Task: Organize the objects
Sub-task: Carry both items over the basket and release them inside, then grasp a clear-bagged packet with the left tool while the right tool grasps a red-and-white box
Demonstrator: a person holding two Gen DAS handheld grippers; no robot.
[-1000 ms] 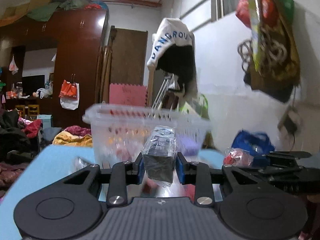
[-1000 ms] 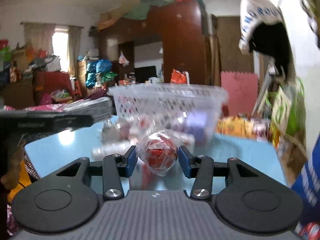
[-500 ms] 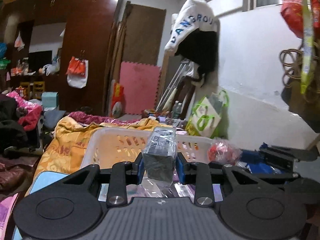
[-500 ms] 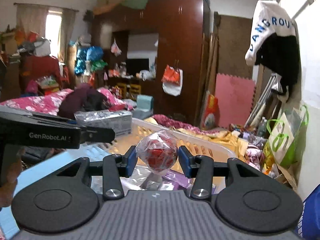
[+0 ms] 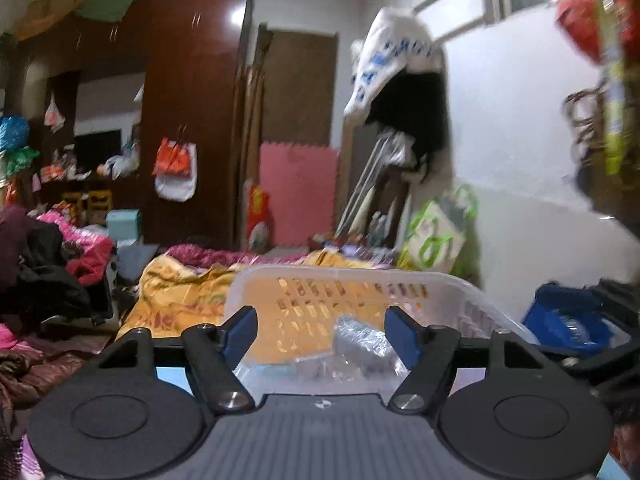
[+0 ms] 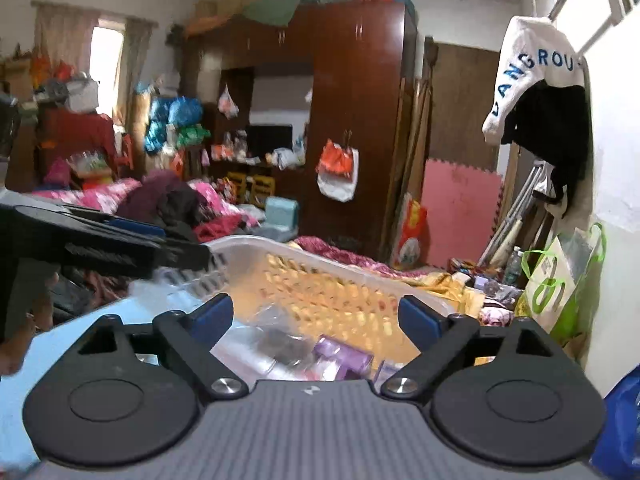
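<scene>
Both my tools have just opened wide and grip nothing: left tool (image 5: 320, 330), right tool (image 6: 316, 316). Basket (image 5: 460, 284) lies directly ahead, below both; the dropped packet (image 5: 360, 344) rests inside.

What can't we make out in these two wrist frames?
- Basket floor: left wrist view, hidden behind the gripper body.
- Clear-wrapped packet: left wrist view, motion blur, contents unreadable.
- Left gripper: right wrist view, side-on, blurred.
- Purple packet: right wrist view, lower part hidden behind the gripper body.

Both wrist views look closely down over 1 shared basket (image 5: 352, 280) (image 6: 320, 256).
</scene>
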